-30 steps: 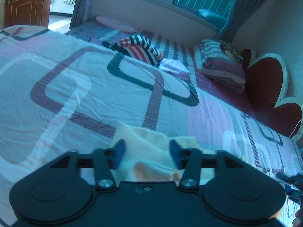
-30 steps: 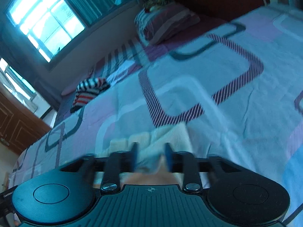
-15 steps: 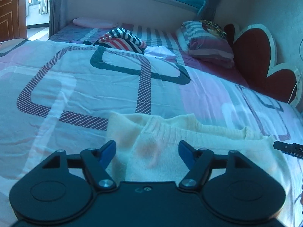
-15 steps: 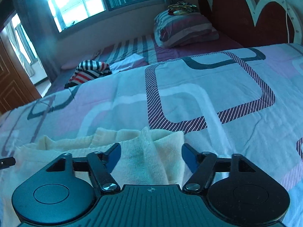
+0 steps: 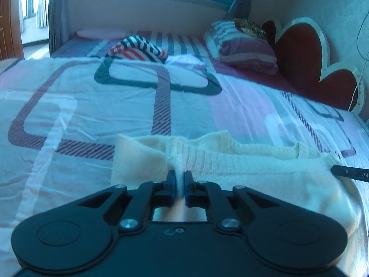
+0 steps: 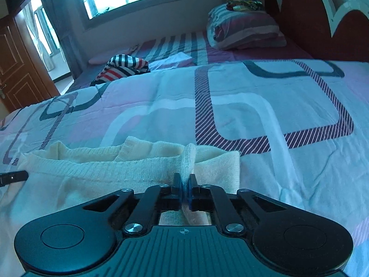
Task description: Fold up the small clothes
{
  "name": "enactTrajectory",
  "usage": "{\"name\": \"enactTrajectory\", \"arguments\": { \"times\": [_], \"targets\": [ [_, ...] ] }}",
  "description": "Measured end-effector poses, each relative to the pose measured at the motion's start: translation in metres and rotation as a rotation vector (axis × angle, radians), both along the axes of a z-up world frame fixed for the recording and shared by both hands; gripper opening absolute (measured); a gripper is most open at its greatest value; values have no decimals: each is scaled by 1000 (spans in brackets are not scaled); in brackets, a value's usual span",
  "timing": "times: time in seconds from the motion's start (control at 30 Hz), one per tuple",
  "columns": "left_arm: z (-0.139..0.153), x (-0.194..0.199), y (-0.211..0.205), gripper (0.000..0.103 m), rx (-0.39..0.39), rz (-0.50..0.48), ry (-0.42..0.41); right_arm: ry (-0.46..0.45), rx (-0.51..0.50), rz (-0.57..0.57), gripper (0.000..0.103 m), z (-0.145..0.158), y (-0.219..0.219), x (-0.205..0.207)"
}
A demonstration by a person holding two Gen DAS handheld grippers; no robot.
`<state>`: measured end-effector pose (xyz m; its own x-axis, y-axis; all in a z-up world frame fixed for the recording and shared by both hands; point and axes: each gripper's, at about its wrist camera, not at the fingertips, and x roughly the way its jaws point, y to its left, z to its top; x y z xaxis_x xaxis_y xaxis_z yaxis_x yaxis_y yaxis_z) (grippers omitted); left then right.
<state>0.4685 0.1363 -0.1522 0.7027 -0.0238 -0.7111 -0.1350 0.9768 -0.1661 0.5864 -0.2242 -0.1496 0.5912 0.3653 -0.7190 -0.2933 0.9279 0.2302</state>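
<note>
Lying flat on the quilt (image 5: 129,106), near edge, a cream knit top (image 5: 242,168), spread widthwise between the two grippers. Pinching a ridge of its ribbed hem with the left gripper (image 5: 180,180), jaws drawn nearly together on the cloth, towards the garment's left end. Pinching likewise with the right gripper (image 6: 184,182), jaws closed tight on a bunched fold, towards the opposite end (image 6: 221,166). Gripping at two points well apart, probably for keeping the edge taut and level, so that the cloth can be carried over in one straight fold without sagging in the middle. Resting far off near the pillow (image 6: 244,30), a striped garment (image 5: 138,50) and a white one (image 6: 173,60), well clear of the work. Judging the fold itself as not yet made.
</note>
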Motion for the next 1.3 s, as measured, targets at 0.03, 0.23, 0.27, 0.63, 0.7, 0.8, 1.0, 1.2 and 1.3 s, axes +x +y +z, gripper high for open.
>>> {"name": "enactTrajectory", "arguments": {
  "times": [0.03, 0.23, 0.27, 0.63, 0.7, 0.8, 1.0, 1.2, 1.3],
  "targets": [
    [3, -2, -1, 5, 2, 5, -19, -19, 5, -9, 3, 3, -1, -2],
    [22, -2, 2, 5, 3, 51, -107, -134, 44, -49, 2, 31, -5, -4],
    [21, 1, 2, 5, 4, 57, -103, -138, 40, -50, 2, 32, -5, -2],
    [-6, 11, 0, 29, 81, 97, 12, -36, -61, -115, 7, -5, 3, 17],
    [-1, 7, 4, 63, 82, 130, 9, -57, -64, -158, 13, 1, -3, 13],
    [9, -6, 6, 77, 102, 174, -39, -109, -75, -153, 14, 14, -4, 3],
    [31, -21, -16, 77, 117, 95, -76, -138, -57, -61, 16, 32, 15, -24],
    [37, -22, -52, 79, 90, 0, -63, -90, -3, 1, 17, 33, 42, -42],
    [29, -19, -70, 79, 85, -32, -48, -77, 1, 35, 21, 27, 59, -53]
  ]
}}
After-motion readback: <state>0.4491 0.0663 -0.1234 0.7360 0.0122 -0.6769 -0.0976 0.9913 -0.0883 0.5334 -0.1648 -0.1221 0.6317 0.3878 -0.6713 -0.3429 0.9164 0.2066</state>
